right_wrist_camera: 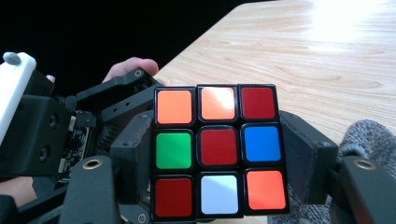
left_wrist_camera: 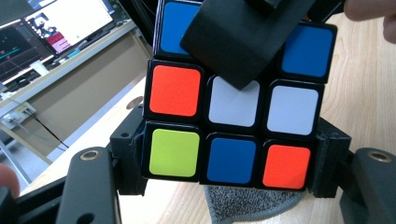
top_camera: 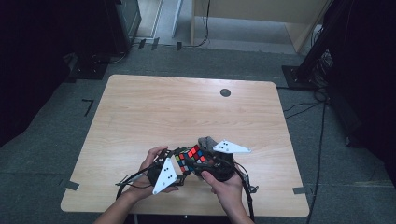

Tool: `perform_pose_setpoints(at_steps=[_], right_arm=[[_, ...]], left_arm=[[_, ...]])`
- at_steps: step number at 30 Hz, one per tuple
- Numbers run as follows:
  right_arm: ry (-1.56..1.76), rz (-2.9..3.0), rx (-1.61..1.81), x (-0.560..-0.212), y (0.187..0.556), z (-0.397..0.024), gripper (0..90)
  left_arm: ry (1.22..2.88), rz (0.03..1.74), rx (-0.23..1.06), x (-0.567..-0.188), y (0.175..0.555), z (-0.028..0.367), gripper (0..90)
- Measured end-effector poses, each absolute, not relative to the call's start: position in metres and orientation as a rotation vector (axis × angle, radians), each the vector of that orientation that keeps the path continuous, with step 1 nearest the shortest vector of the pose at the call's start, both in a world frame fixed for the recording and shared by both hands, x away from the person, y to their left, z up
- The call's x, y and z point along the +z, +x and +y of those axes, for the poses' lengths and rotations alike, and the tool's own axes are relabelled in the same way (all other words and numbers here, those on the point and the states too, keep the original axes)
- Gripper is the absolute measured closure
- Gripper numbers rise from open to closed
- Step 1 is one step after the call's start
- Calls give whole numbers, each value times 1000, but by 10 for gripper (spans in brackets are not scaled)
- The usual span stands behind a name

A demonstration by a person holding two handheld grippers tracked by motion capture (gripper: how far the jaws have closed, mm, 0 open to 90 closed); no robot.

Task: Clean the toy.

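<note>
High view: near the wooden table's [top_camera: 187, 112] front edge, the multicoloured plastic puzzle cube [top_camera: 191, 157] sits between both grippers, left gripper [left_wrist_camera: 229, 172] and right gripper [right_wrist_camera: 219, 154] each clamped on its sides.

Wooden table [top_camera: 154, 112] with grey cloth [top_camera: 206, 141]

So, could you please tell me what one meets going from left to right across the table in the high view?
Left hand → left gripper's white plate → puzzle cube → grey cloth → right gripper's white plate.
</note>
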State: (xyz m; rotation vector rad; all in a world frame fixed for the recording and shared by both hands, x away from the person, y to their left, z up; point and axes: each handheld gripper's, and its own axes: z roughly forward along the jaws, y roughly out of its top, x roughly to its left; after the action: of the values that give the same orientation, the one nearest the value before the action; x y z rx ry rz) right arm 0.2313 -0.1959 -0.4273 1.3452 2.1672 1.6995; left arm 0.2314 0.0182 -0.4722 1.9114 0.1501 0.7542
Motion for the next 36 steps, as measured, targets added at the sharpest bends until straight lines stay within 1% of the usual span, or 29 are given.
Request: perform_pose_setpoints(at_steps=[3, 7, 8, 10, 12, 15, 17, 18, 20, 24, 26, 28, 30, 32, 36], right_arm=[[1360, 2167, 1727, -428, 232, -197, 348], [1356, 2179, 1774, -431, 236, -201, 339], [1344, 2187, 1774, -431, 237, -201, 326], [1335, 2177, 1760, -430, 237, -205, 274], [1324, 2143, 1797, -427, 238, -212, 253], [1335, 2053, 1834, -424, 240, -225, 255], [1328, 1998, 1825, -425, 241, -233, 303], [1317, 1987, 1797, -427, 242, -236, 322], [1297, 1983, 1710, -435, 245, -237, 323], [1270, 2046, 1534, -458, 254, -231, 273], [1264, 2098, 1420, -470, 257, -225, 250], [1238, 2157, 1310, -480, 260, -217, 249], [1225, 2181, 1215, -487, 260, -210, 262], [1208, 2194, 1157, -491, 260, -206, 274], [1189, 2191, 1041, -495, 260, -203, 346]], left_arm=[[1905, 145, 757, -471, 230, 19, 329], [1922, 158, 717, -470, 232, 20, 334], [1928, 164, 714, -470, 233, 20, 334], [1929, 192, 707, -470, 236, 23, 334], [1918, 231, 699, -469, 240, 27, 335], [1907, 310, 678, -466, 249, 36, 335], [1901, 364, 664, -466, 256, 42, 335], [1896, 391, 654, -465, 259, 44, 335], [1891, 434, 633, -465, 263, 48, 335], [1874, 511, 554, -464, 271, 53, 334], [1883, 536, 540, -464, 273, 54, 335], [1903, 542, 527, -464, 275, 55, 335], [1902, 573, 524, -464, 277, 55, 335], [1891, 590, 489, -463, 279, 57, 335], [1870, 615, 422, -462, 284, 60, 335]])
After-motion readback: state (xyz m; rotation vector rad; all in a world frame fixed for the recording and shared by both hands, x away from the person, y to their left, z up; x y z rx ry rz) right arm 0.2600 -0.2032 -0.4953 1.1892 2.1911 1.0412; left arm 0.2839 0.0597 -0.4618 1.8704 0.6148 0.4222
